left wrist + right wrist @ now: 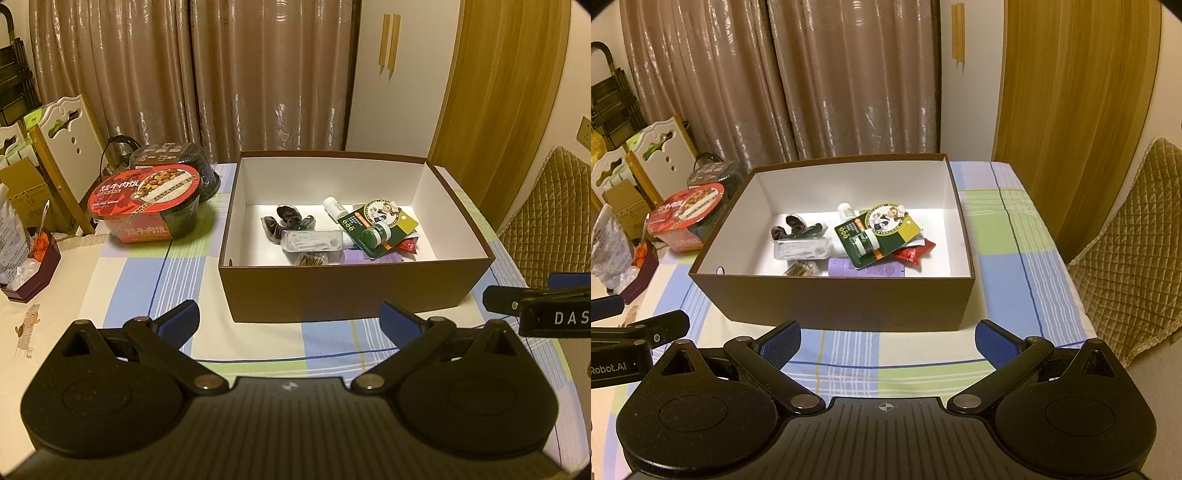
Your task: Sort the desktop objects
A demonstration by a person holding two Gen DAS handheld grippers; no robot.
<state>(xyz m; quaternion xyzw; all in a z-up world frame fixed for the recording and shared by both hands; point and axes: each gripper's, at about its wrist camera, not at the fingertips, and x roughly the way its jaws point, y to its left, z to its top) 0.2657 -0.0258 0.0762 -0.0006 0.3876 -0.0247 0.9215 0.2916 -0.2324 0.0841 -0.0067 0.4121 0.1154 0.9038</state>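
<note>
Brown box (831,295) sits close ahead; with both grippers (290,317) (888,338) wide and empty, you could nudge it.

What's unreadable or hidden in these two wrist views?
- Purple item in the brown box: mostly covered by the green card, both views.
- Gold-brown item: cut off by the box's near wall.
- Black bowl: half hidden behind the red-lidded bowl.
- Card print: too small.
</note>
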